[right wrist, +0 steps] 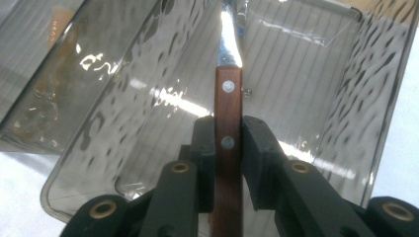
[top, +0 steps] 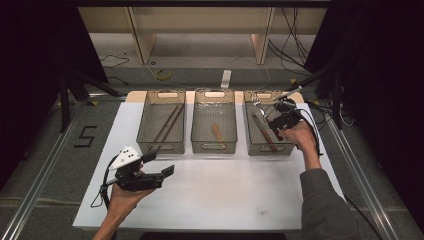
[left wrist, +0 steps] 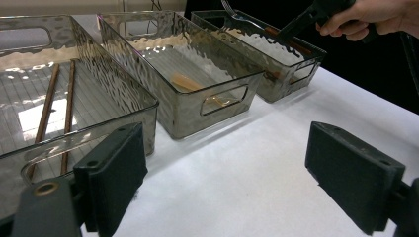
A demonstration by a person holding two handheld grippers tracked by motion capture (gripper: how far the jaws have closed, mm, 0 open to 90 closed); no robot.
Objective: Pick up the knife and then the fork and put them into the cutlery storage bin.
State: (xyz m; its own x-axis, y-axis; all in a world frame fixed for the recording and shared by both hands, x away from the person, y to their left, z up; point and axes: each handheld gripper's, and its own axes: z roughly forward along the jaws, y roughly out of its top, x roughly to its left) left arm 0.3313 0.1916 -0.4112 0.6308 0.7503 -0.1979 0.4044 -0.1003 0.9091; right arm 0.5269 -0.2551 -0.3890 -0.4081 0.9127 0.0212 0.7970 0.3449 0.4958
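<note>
— Wooden handle of the fork (right wrist: 228, 123): where?
— Clamped in the right tool (right wrist: 228, 148), over the right-hand bin (top: 300, 131).
— The left tool (left wrist: 227, 182)?
— Spread wide, holding nothing, above the white surface (top: 215, 195).

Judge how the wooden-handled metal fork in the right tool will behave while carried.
The wooden-handled metal fork looks rigid, so it shouldn't flop. The right tool clamps its flat riveted handle squarely; slipping seems unlikely. Its long metal end may pivot if bumped.

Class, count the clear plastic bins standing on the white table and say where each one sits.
3, in a row along the table's far edge: left clear plastic bin, middle clear plastic bin, right clear plastic bin.
</note>
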